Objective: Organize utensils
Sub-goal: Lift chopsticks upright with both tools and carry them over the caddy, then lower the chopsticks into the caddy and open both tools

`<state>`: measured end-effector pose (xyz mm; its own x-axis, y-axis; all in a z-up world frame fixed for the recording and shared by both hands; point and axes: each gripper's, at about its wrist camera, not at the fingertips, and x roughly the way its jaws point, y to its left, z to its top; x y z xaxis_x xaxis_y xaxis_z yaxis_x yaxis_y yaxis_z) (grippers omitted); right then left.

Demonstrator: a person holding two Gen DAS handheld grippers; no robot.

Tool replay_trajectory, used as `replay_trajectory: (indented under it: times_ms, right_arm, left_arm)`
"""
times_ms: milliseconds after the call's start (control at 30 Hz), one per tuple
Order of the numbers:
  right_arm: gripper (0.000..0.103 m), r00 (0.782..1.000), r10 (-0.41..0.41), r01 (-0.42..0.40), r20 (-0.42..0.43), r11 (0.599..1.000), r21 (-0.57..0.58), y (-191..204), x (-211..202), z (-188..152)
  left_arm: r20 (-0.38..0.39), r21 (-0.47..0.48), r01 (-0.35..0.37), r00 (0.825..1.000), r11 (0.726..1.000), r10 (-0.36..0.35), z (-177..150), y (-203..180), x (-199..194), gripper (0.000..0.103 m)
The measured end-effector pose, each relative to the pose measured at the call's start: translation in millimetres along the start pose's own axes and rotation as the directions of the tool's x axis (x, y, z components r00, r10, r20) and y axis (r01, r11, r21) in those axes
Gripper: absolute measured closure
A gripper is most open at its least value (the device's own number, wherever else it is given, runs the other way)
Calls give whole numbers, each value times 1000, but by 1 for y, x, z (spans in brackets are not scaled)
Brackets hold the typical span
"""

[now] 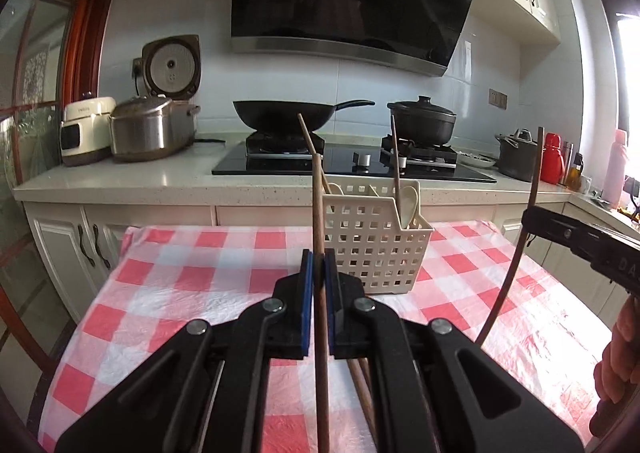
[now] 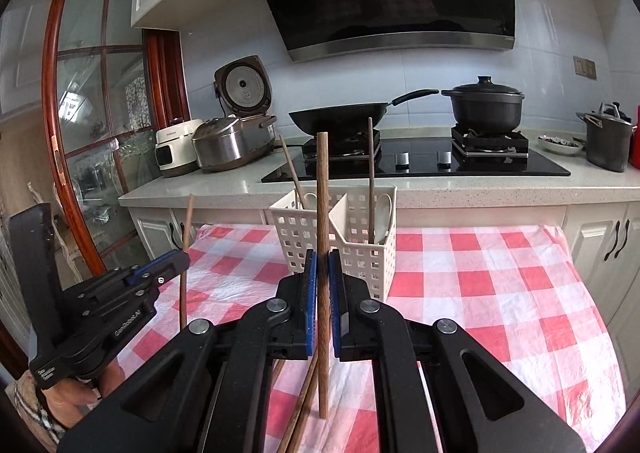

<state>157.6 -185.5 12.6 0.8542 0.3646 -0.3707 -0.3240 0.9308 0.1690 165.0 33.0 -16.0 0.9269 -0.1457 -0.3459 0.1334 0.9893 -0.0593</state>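
Left wrist view is showing me the left tongs (image 1: 319, 273) clenching a brown wooden chopstick (image 1: 318, 213) upright between the blue pads (image 1: 306, 293), with its top end rising just in front of the white perforated basket (image 1: 374, 253). Right wrist view is giving me the matching picture: the right tongs (image 2: 322, 273) are clamping a second chopstick (image 2: 322, 189), also held close to vertical, its lower end hanging just above the checked cloth on the desk (image 2: 480, 285). I am judging the job as partly done. Standing in the basket already are two chopsticks, one leaning in the left compartment (image 2: 290, 169) and one standing in the right compartment (image 2: 371, 173), along with pale spoons (image 2: 385, 213); I am counting at least two spoons but cannot be sure of more. What is remaining, as far as I am seeing, is the pair I am carrying plus a couple of loose chopsticks (image 2: 304, 405) lying on the cloth below the right tongs; the left view is also showing brown sticks under its own tongs, and I cannot tell whether they are the same ones. Both held sticks are sitting short of the basket, neither yet over an opening, so I am reckoning the drop-in is the step at hand.
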Motion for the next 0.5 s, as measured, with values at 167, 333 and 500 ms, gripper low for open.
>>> replay_trajectory:
  times_ms: [167,333,500]
  right_arm:
    - [96,1000,-9,9,-2,1000,-11,6,-5,-2]
    - [96,1000,-16,16,2,1000,-15,8,-10,-2]
    - [96,1000,-16,16,-2,1000,-11,8,-9,-3]
  left_arm:
    - [25,-27,14,1000,1000,-13,1,3,-22,97]
    - [64,-18,11,998,1000,-10,4,5,-40,97]
    - [75,-33,5,997,999,-3,3,8,-45,97]
